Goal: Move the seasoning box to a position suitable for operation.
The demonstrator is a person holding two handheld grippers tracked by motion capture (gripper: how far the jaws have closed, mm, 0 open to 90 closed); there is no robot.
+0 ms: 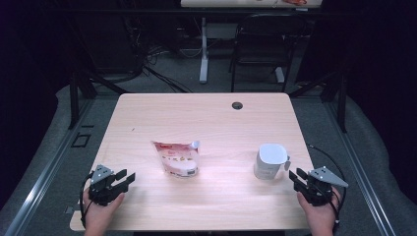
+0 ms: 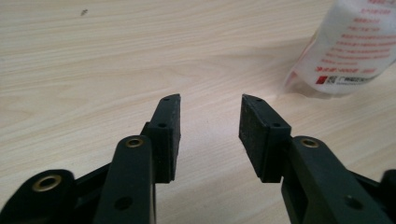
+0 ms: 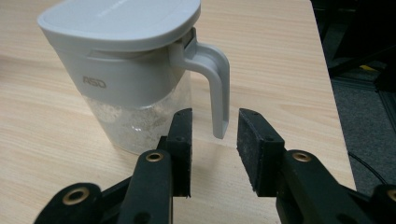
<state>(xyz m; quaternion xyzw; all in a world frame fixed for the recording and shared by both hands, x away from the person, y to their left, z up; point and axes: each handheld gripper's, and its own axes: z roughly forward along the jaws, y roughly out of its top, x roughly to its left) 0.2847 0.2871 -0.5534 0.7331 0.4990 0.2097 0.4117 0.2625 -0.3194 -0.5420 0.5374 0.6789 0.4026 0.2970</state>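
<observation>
Wood surface: pale wooden table [image 1: 206, 113] with a small dark round hole [image 1: 237, 105] near its far edge; both grippers rest over its near edge.
Left gripper: the left gripper [image 1: 124, 179] is held in a hand [image 1: 100, 212] at the near left corner; its fingers [image 2: 166, 135] stand apart with bare table between them, clamped on nothing.
Pouch: a white and pink pouch [image 1: 177, 158] lies flat on the table, ahead of the left fingers and off to their right, apart from them; in the left gripper view its printed end [image 2: 350, 51] shows beyond the right finger, not touching it.
Right gripper: the right gripper [image 1: 298, 177] is held in a hand [image 1: 320, 216] at the near right corner; its fingers [image 3: 182, 144] stand apart and grip nothing.
Jug: a grey-lidded jug [image 1: 269, 161] stands upright just ahead of the right fingers, a little to their left; its clear lower part holds some pale grainy stuff.
Handle: the jug's grey handle [image 3: 215, 88] hangs down just beyond the gap between the right fingers; its lower tip is near them, whether it touches cannot be told.
Background: a dark chair [image 1: 260, 44] stands on the floor beyond the table.
</observation>
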